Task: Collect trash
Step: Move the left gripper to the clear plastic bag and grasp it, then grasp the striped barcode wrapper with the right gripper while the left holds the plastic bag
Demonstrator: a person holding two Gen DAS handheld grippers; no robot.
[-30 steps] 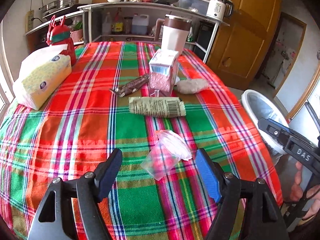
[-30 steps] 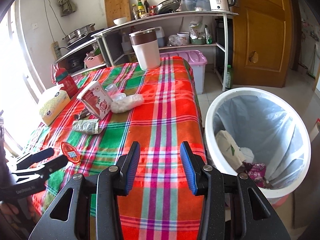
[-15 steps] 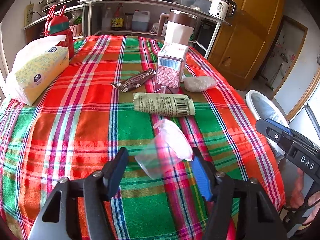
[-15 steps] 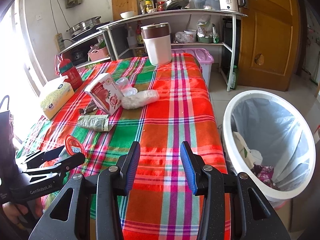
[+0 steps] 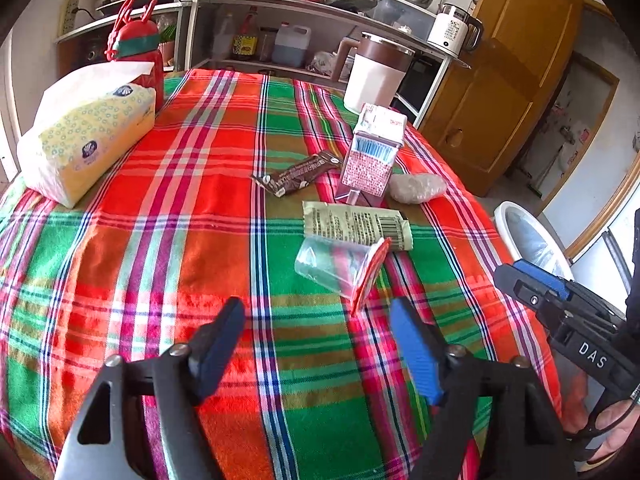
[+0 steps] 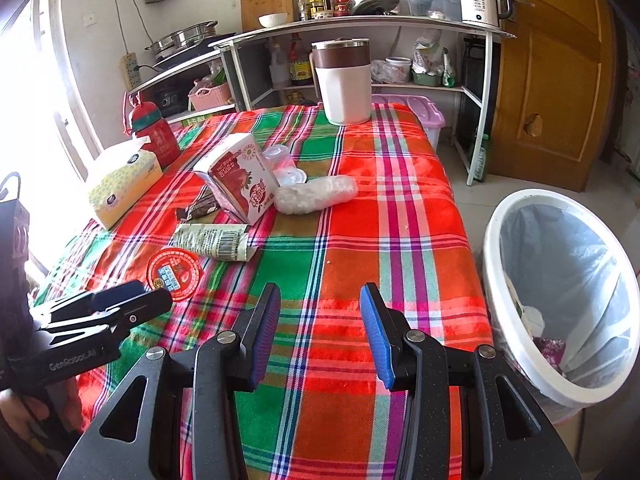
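Tablecloth [image 5: 168, 184]: cup [image 5: 340, 264] now beyond fingers [image 5: 416, 356].

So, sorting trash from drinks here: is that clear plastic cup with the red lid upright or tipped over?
Tipped over. The clear plastic cup lies on its side on the tablecloth, its red lid facing sideways.

Bright daylight, entering from a window [image 6: 48, 128] at left, blown out to white in the right wrist view. Saturated colours on the tablecloth [image 6: 400, 216]; soft, faint shadows beneath objects. Strong fisheye curvature: bowed shelf [image 6: 360, 24] and door [image 6: 560, 60], dark vignette in all corners. Sharp at centre, slightly smeared toward the rims. Mild glare on the tissue pack [image 5: 86, 136].
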